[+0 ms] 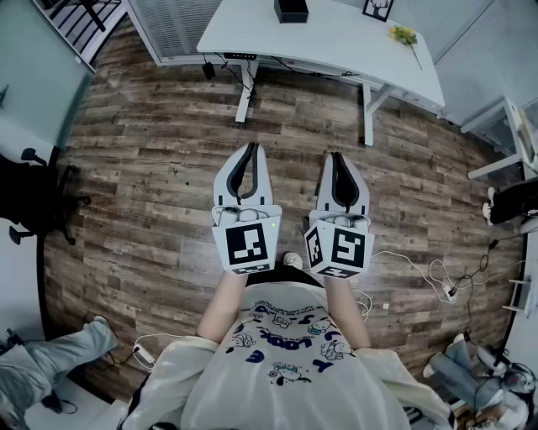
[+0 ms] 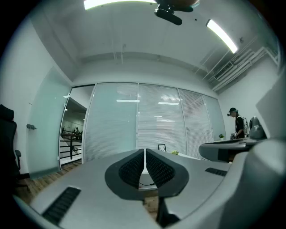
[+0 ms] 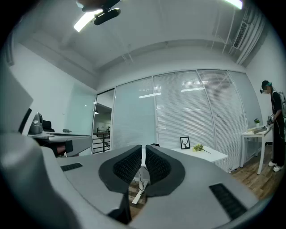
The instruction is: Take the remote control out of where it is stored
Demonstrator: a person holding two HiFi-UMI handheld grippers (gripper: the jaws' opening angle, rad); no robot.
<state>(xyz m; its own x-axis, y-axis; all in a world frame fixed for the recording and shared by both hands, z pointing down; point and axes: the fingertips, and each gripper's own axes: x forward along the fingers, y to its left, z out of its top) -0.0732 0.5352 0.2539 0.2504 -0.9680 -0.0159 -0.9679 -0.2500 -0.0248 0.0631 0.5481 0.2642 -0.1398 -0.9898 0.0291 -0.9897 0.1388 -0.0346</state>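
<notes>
A: Where is the remote control?

B: No view shows it. My guess is the black box on the far white desk, well apart from both tongs, ahead across the floor.

A: And the tongs?

B: The left gripper and right gripper are side by side, each clenched on nothing.

A: How will it handle?

B: Probably light, stiff, smooth plastic, so a bit slippery. I'd pinch its long edges near the middle, clear of the buttons.

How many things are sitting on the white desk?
3: a black box at the far edge, a framed picture right of it, yellow flowers nearer the right end. Others may lie beyond the picture's edge.
</notes>
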